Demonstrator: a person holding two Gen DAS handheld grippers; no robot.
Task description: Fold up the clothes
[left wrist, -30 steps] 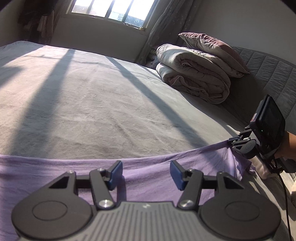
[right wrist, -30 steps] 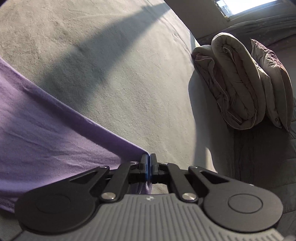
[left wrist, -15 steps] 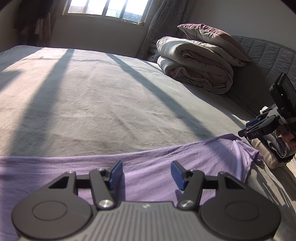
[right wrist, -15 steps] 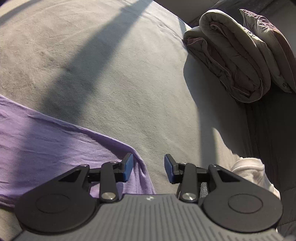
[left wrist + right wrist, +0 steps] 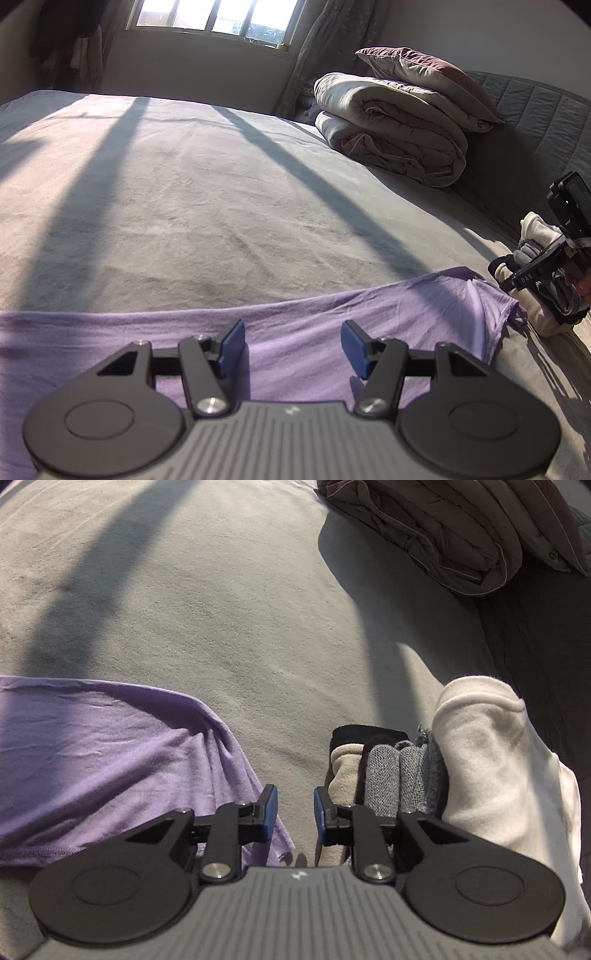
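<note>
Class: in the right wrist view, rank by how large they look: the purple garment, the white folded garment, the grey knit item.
1. purple garment
2. white folded garment, though nearness may enlarge it
3. grey knit item

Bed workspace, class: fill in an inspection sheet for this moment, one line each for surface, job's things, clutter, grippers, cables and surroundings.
Surface: grey bed sheet, crossed by sun stripes and shadows.
Job's things: purple garment spread flat along the near edge, its right corner rumpled; stack of folded clothes beside it.
Clutter: folded duvet with a pillow on top, at the headboard end.
Grippers: left gripper open above the garment; right gripper open, nothing between its pads, jaws just closing partway.
Cables: nothing seen.
Surroundings: window, curtain, padded headboard.
</note>
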